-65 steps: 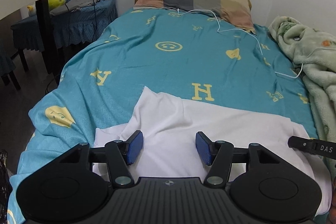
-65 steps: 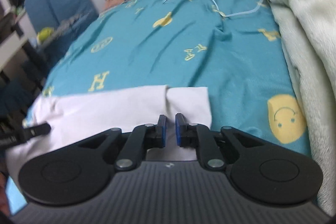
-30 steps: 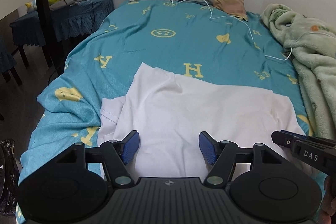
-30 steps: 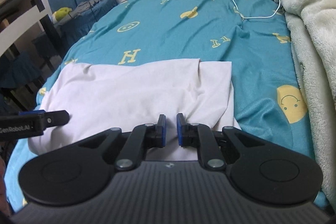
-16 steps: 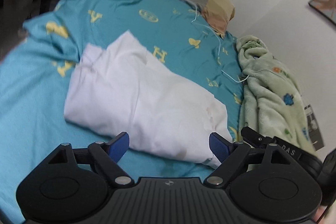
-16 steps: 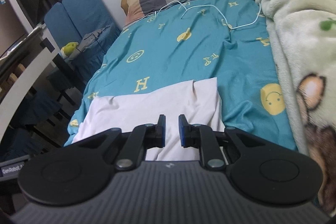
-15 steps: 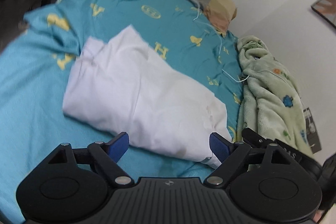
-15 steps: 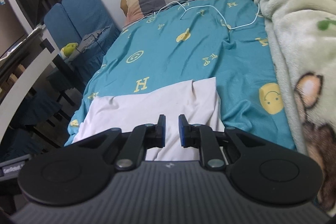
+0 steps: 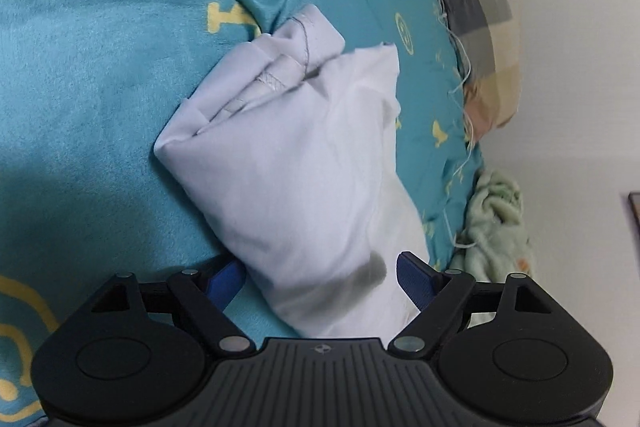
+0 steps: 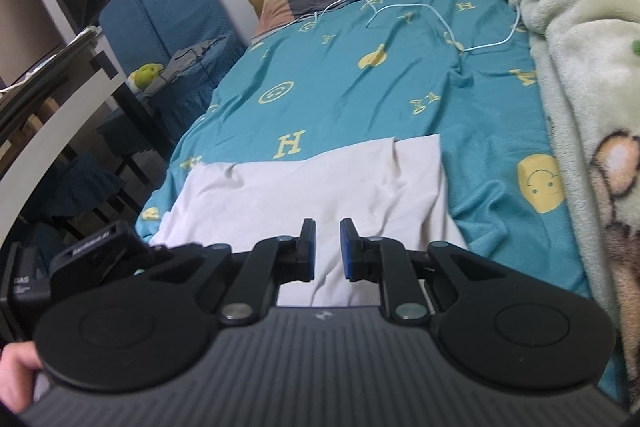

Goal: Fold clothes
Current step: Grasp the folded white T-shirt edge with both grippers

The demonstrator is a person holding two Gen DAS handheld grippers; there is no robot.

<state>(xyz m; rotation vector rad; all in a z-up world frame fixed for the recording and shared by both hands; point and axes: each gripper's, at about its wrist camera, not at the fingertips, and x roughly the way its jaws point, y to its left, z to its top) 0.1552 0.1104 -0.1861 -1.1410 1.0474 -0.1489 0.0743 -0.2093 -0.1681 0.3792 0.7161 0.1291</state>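
Left gripper [image 9: 320,277], having swung low to the white garment's [image 9: 304,163] end, straddles its fold, jaws wide; right gripper [image 10: 325,249] hovers nearly closed, empty. Next fold looks imminent.

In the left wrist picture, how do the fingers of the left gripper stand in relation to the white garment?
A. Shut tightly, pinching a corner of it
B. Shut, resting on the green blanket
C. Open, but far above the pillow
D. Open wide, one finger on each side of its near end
D: the left gripper is open wide, and the near end of the white garment lies between its blue fingertips.
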